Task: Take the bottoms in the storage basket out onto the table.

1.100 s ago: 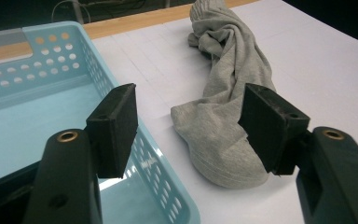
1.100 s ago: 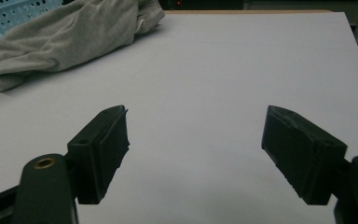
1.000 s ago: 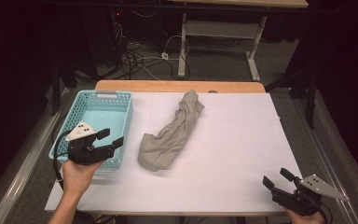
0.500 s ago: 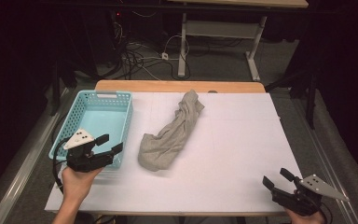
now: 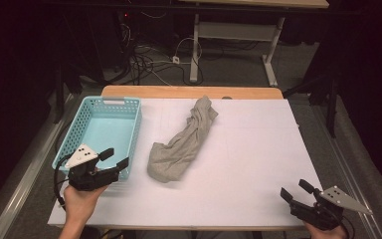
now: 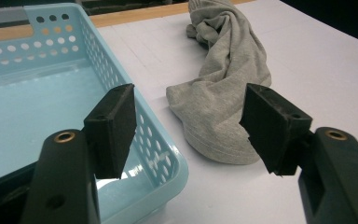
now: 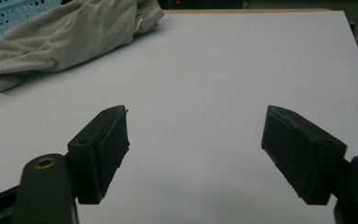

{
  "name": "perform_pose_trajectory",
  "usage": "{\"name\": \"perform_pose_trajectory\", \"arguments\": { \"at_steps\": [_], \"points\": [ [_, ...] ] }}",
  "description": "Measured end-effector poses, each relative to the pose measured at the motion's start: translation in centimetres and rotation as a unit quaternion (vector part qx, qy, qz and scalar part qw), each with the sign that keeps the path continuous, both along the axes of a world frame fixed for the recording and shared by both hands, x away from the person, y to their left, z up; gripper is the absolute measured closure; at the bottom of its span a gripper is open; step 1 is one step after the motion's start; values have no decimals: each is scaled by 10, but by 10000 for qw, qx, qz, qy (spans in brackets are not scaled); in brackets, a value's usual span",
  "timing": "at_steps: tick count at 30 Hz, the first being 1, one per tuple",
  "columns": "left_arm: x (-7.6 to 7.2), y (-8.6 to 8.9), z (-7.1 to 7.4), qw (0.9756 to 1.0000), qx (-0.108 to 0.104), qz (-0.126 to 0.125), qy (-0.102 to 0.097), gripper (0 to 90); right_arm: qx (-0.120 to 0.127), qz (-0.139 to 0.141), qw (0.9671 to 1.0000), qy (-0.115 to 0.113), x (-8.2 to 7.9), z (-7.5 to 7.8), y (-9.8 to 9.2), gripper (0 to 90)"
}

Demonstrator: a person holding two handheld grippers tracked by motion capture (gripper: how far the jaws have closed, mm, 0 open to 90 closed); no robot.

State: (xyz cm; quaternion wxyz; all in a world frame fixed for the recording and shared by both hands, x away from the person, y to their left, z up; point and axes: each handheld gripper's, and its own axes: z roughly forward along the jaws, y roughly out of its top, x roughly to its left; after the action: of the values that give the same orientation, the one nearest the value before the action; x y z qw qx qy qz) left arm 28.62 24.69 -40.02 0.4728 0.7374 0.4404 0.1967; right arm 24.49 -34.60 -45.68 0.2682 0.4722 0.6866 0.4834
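The left gripper (image 5: 114, 159) hangs over the near right corner of the blue basket (image 5: 107, 102), its 2 jaws spread wide with nothing between them. In the left gripper view the basket's corner sits under the left jaw. A crumpled grey cloth (image 5: 184, 142) lies on the white table (image 5: 248, 149), just beside the basket's right wall. The right gripper (image 5: 294, 190) rests at the table's near right corner, well apart from the cloth, jaws also spread and empty.
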Motion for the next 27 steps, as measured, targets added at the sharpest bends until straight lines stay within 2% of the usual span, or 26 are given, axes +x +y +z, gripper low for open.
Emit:
{"name": "perform_pose_trajectory", "arguments": {
  "at_steps": [27],
  "points": [
    [-18, 11, -17, 9998, -122, 141, -41, 347, 9, 10, 10000, 20, 1, 0, 0, 232]
  ]
}}
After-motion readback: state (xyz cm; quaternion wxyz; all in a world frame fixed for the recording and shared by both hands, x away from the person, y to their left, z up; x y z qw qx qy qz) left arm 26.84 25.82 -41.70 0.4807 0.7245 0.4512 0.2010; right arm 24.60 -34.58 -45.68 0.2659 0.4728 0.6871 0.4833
